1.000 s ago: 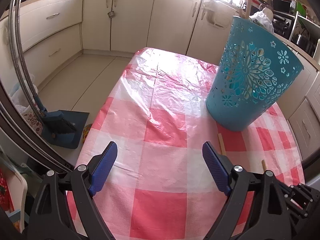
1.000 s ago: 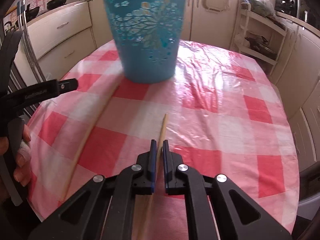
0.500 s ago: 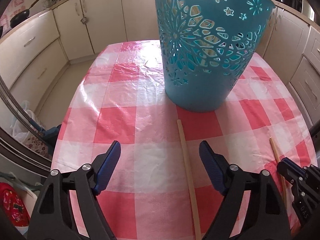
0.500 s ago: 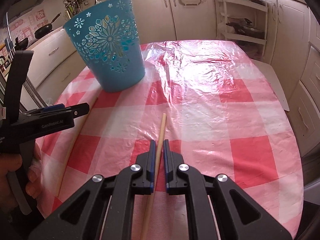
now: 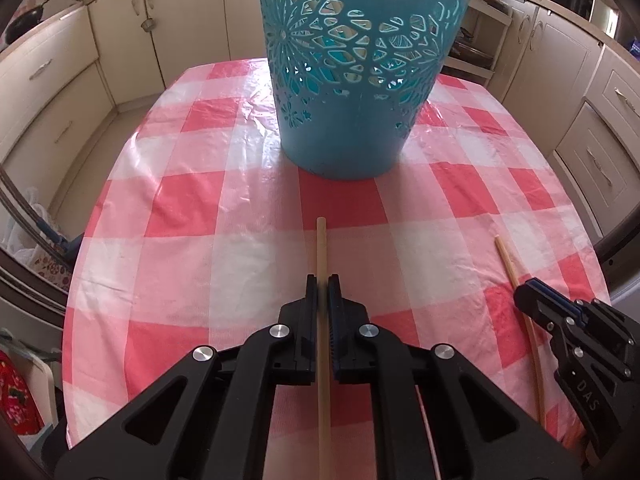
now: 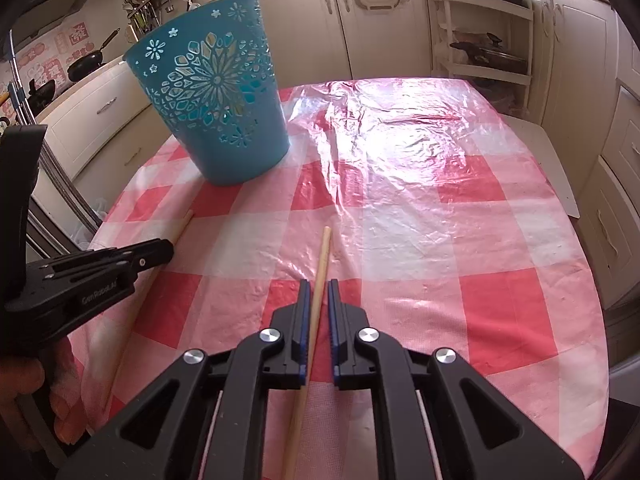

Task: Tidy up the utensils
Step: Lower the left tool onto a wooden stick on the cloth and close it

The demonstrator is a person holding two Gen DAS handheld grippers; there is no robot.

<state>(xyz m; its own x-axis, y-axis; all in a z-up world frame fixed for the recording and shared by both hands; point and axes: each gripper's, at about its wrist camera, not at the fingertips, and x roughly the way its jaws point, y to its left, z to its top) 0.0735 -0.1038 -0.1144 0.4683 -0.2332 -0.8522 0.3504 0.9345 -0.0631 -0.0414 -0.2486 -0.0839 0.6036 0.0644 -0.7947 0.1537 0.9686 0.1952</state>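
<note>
A tall teal cut-out basket [image 5: 360, 72] stands on the red-and-white checked table; it also shows in the right wrist view [image 6: 218, 108]. My left gripper [image 5: 323, 280] is shut on a thick wooden stick [image 5: 321, 248] that points toward the basket. My right gripper [image 6: 315, 284] is shut on a thinner wooden stick [image 6: 323, 252], whose tip lies over the tablecloth. In the left wrist view the thin stick [image 5: 508, 260] and right gripper [image 5: 532, 300] sit at the right. In the right wrist view the thick stick [image 6: 182, 224] and left gripper [image 6: 164, 250] sit at the left.
The table [image 6: 460, 208] is covered in shiny plastic and drops off at the left edge [image 5: 92, 240] and right edge [image 6: 592, 280]. Cream kitchen cabinets [image 5: 60, 92] surround it. A white shelf rack [image 6: 480, 40] stands behind.
My left gripper swung toward the basket, moved over the thick stick and closed on it. My right gripper stayed shut on the thin stick and turned slightly right.
</note>
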